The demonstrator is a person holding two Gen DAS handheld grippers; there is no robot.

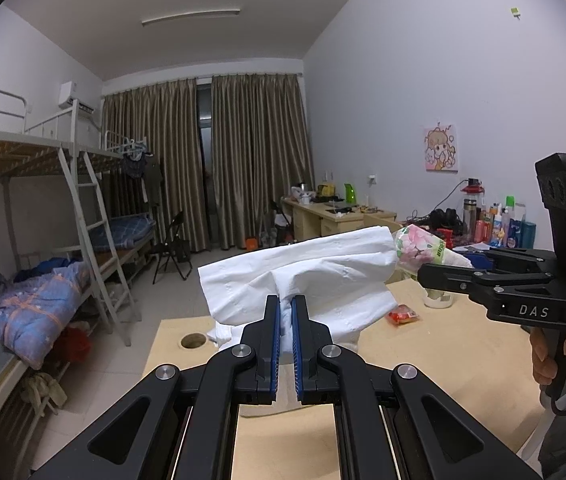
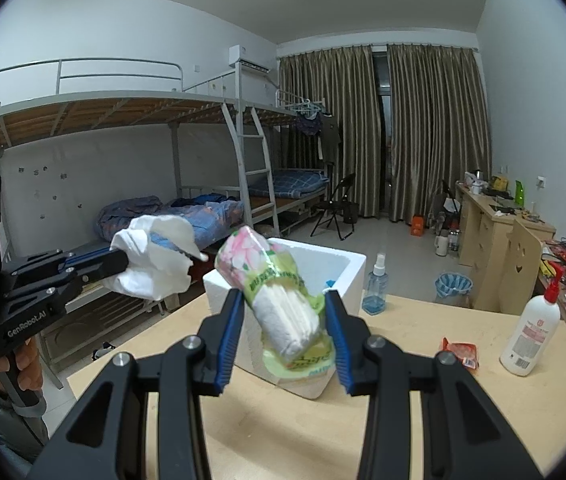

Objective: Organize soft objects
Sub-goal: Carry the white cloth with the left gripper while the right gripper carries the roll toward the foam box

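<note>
We see two soft things, both lifted clear of the worktop (image 2: pixel 423 332): a white cloth (image 1: pixel 315 276), bunched and drooping, and a pack of tissues (image 2: pixel 283 304) in a green and pink floral wrapper. The cloth hangs from the left tongs (image 1: pixel 286 320), whose blue pads are pressed almost together on a pinched fold of it; in the right wrist view the same cloth (image 2: pixel 155 264) drapes over those tongs (image 2: pixel 123 264) above the worktop's left edge. The tissue pack sits tilted between the pads of the right tongs (image 2: pixel 285 320), which stand partly apart and clamp it at its lower end; the left wrist view shows the pack (image 1: pixel 423 248) projecting from these tongs (image 1: pixel 427 274), just beside the cloth. Behind the pack stands an open white foam box (image 2: pixel 347 264), which we judge to be the likely receptacle, though the task does not say so; most of its inside is hidden by the pack. We judge the work to be midway: both soft items are grasped and carried, neither is yet set down or stowed. Left on the worktop are a small red packet (image 2: pixel 459 352), a white pump bottle (image 2: pixel 531 332) and a blue spray bottle (image 2: pixel 377 284); whether the packet counts as soft we cannot tell.
</note>
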